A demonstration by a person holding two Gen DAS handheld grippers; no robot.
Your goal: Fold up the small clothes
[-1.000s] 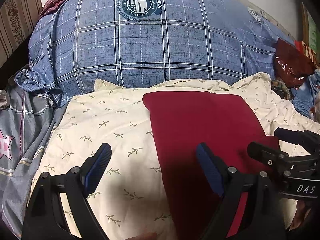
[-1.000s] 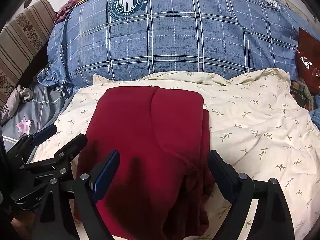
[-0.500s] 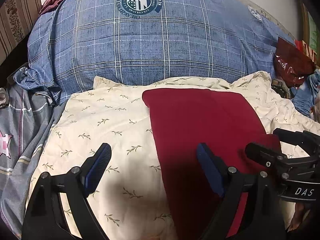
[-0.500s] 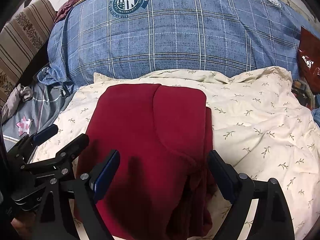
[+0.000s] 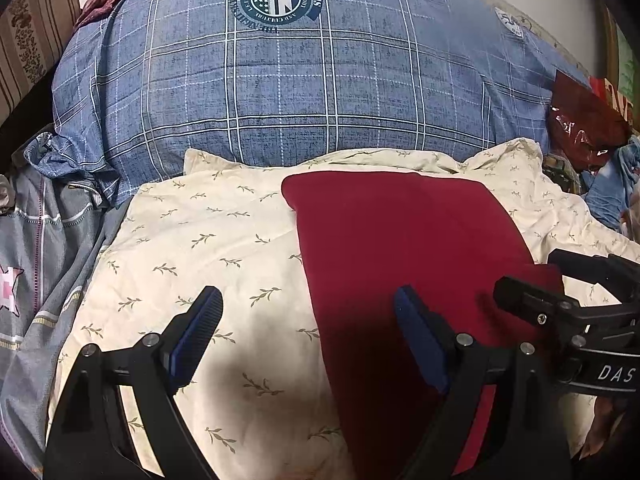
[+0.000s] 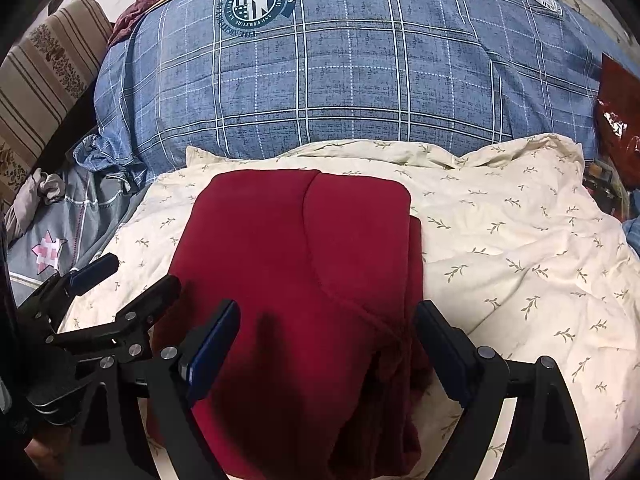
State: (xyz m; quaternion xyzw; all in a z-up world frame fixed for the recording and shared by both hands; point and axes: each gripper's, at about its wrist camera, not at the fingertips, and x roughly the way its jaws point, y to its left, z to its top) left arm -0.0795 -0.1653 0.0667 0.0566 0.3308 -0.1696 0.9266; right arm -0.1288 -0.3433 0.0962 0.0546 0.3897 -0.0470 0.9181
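Cream sheet (image 6: 500,240): only the right view shows the red garment's (image 6: 288,264) overlapping fold.

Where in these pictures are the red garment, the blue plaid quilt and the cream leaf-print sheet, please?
red garment (image 6: 280,248): right wrist view, on its folded top layer.
blue plaid quilt (image 5: 280,100): left wrist view, on its front face.
cream leaf-print sheet (image 6: 520,248): right wrist view, on bare cloth beside the garment.

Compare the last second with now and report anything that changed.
Nothing visibly changed. The left gripper and right gripper stay open and still above the folded red garment, which lies as before on the cream sheet.
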